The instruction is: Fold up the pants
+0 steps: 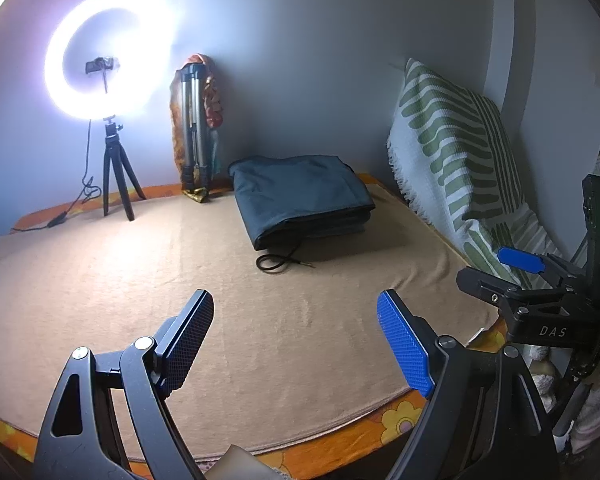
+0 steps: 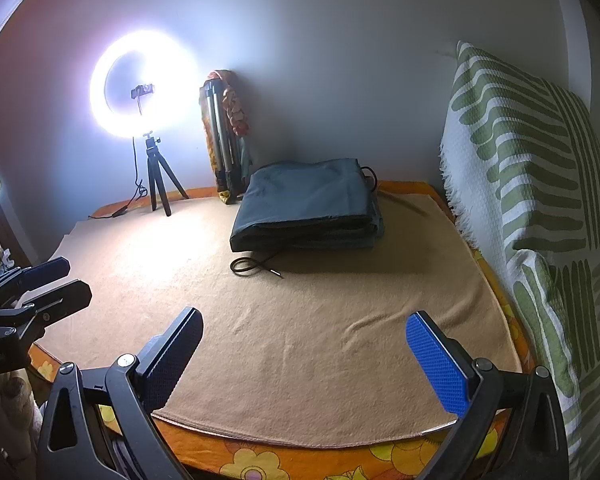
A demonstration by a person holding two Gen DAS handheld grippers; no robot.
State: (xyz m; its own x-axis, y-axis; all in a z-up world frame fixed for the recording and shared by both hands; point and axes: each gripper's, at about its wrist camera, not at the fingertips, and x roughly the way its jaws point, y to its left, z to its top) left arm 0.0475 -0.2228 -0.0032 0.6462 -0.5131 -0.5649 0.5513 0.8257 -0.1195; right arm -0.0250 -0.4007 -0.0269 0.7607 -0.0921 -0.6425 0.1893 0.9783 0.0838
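The dark grey pants point(image 1: 302, 200) lie folded in a compact stack at the far side of the tan blanket point(image 1: 220, 280), a black drawstring point(image 1: 278, 262) trailing out in front. They also show in the right wrist view point(image 2: 308, 210). My left gripper point(image 1: 296, 336) is open and empty, held near the front edge, well short of the pants. My right gripper point(image 2: 304, 356) is open and empty, also near the front edge. The right gripper shows at the right of the left wrist view point(image 1: 500, 270); the left gripper shows at the left of the right wrist view point(image 2: 50, 288).
A lit ring light on a small tripod point(image 1: 112, 60) stands at the back left. A folded tripod with cloth point(image 1: 194, 128) leans on the wall. A green-striped pillow point(image 1: 460, 152) leans along the right side. An orange floral sheet point(image 2: 260, 460) shows under the blanket.
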